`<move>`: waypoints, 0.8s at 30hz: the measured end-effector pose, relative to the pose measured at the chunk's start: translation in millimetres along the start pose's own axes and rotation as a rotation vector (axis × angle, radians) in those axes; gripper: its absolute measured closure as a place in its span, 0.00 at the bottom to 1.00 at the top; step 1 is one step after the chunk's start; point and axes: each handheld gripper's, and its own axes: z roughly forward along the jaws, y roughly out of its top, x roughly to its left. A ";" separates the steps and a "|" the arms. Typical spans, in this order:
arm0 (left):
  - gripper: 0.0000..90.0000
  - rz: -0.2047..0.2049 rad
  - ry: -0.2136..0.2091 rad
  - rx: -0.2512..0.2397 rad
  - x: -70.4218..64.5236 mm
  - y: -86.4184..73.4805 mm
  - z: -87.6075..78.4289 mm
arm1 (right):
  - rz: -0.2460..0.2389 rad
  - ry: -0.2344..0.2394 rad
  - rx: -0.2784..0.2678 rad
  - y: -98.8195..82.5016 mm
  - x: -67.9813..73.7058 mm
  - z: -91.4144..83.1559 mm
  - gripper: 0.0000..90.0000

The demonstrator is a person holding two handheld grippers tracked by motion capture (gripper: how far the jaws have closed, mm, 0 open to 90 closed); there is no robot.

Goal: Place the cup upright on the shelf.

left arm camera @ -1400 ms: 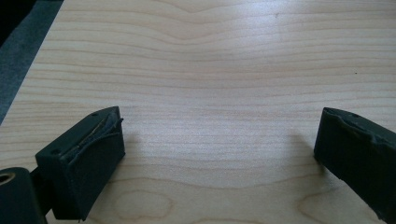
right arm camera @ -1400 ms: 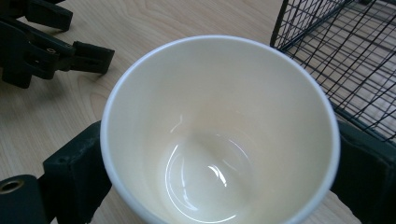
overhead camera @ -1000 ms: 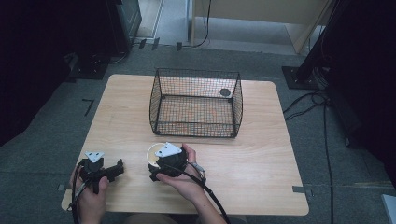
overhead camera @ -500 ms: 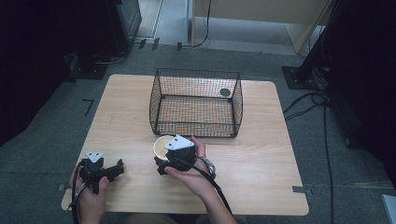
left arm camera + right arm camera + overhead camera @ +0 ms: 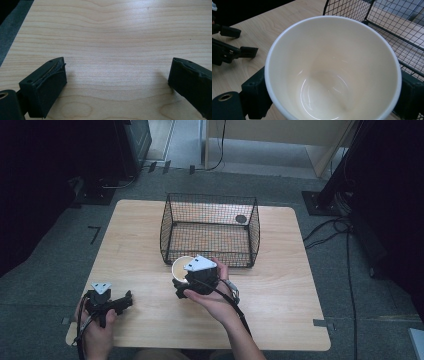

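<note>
the right tool grips a cream paper cup, one black jaw on each side of its wall. the cup's mouth is open and the cup is empty, held above the desk just in front of the black wire basket. the left tool rests at the desk's near left corner, jaws spread wide with only bare wood between them.

The right gripper, clamped on the cup, is farther forward and to the right than 1 second ago. The cup now sits just before the basket, nearly touching its front wall.
</note>
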 end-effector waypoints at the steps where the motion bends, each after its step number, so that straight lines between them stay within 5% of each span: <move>1: 0.02 0.000 0.000 0.001 0.0 0.0 -0.1 | 0.002 0.001 0.001 1.3 -0.7 -0.9 0.10; 24: 0.02 -0.001 0.000 0.000 0.0 0.1 -0.1 | 0.001 -0.034 -0.009 33.3 -42.7 -14.1 0.10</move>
